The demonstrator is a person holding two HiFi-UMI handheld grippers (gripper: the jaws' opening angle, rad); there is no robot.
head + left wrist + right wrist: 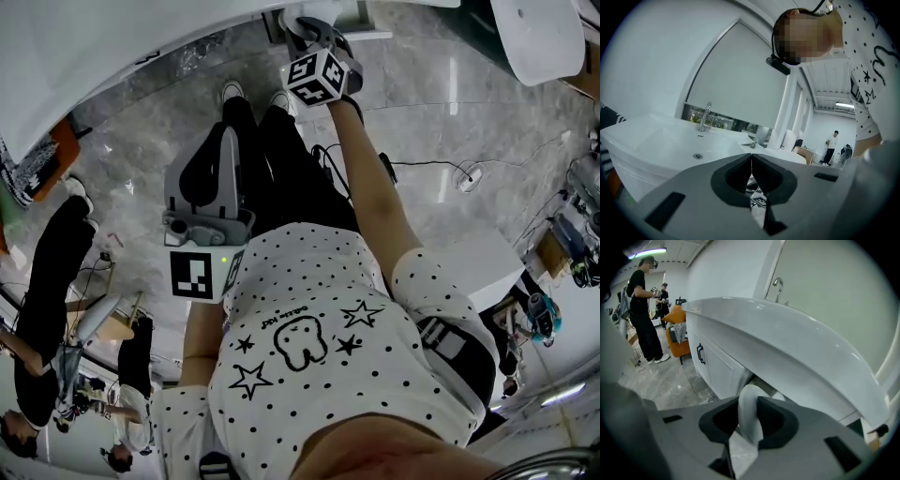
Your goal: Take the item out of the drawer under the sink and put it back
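Right gripper view: pale grey-white soft roll point(750, 423) pinched between jaws of right gripper point(749, 404), just under front rim of white ceramic sink point(787, 343). Left gripper point(751, 158) jaws pressed together, empty.

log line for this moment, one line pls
left claw: shut, empty | right claw: shut on white item | place: below sink rim

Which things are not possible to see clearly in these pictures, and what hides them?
- Drawer: right gripper view, covered by the sink rim and the right gripper.
- Pale item: its kind is unclear; its lower part is behind the jaws.
- Tips of the right gripper: head view, cut off by the sink rim.
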